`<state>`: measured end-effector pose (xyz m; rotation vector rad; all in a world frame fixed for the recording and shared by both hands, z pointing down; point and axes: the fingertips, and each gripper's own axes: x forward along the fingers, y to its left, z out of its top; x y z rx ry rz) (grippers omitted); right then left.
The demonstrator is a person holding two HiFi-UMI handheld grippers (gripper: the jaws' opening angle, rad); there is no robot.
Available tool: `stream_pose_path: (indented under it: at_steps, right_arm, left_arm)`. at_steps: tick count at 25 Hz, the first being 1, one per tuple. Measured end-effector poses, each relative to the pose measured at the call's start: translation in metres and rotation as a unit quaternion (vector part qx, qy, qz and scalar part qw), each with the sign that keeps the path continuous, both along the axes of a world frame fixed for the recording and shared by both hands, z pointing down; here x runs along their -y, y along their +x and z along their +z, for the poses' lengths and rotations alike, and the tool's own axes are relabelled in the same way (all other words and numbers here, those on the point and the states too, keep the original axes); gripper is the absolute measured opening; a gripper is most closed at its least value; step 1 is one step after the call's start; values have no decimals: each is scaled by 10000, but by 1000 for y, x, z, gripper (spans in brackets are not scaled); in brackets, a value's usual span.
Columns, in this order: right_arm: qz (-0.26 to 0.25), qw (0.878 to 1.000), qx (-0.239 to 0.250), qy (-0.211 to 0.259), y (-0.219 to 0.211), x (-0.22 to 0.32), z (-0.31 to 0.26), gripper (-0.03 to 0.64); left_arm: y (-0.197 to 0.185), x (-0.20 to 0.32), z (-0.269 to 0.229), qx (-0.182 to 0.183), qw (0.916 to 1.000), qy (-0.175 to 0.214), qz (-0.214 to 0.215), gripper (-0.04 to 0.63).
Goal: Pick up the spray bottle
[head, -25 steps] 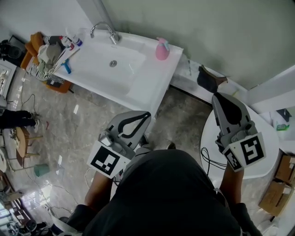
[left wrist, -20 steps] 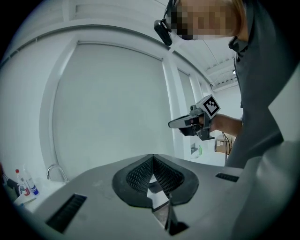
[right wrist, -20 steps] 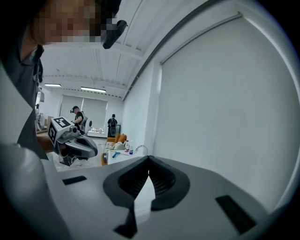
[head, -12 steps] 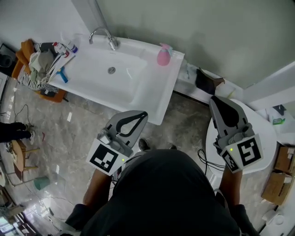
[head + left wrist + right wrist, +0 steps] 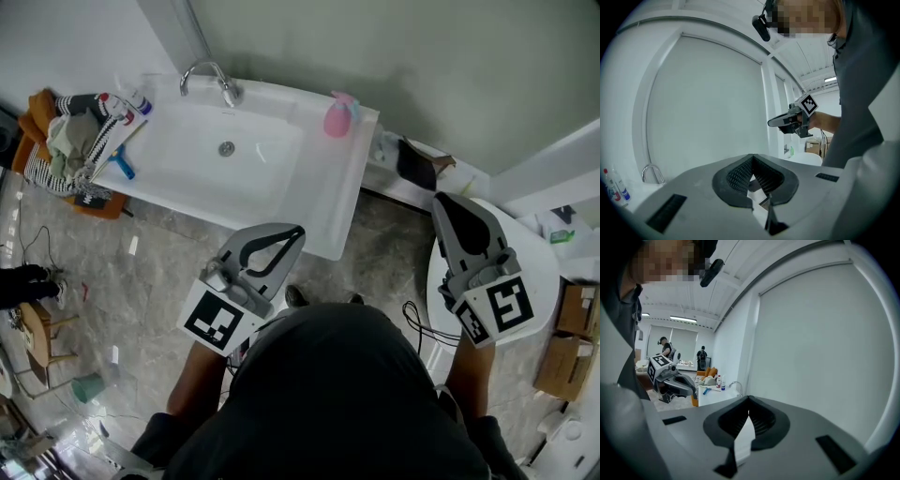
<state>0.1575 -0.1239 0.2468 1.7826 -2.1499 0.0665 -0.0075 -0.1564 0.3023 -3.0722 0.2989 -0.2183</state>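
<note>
Pink plastic spray bottle stands at the white washbasin's back corner, well apart from left claw and right claw, both pressed together, empty; spread one before reaching its body.

Left hand-held gripper, right hand-held gripper: seemingly closed.

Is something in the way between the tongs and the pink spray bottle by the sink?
Nothing visible is. The pink spray bottle stands alone on the sink counter's corner, and only bare counter lies between it and the left tongs.
</note>
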Motion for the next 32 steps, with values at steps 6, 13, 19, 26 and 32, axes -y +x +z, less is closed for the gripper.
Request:
stream_pose_path:
  at_steps: [6, 13, 19, 26, 32]
  right_arm:
    - [33, 9997, -186, -122, -13, 22, 8, 8]
    - [-168, 9990, -301, -277, -22, 43, 18, 8]
    - [-379, 9979, -334, -410, -9, 65, 32, 8]
    - [-581, 9959, -324, -607, 12, 96, 48, 8]
    - [-868, 9924, -319, -812, 24, 123, 66, 8]
  left_arm:
    - [-20, 12, 3, -133, 9999, -19, 30, 5]
    - [-32, 26, 11, -154, 9997, -122, -161, 5]
    - [-21, 32, 12, -67, 9995, -46, -313, 5]
    - [-7, 38, 13, 10, 9979, -95, -641, 5]
    - [5, 46, 18, 2, 9955, -153, -930, 5]
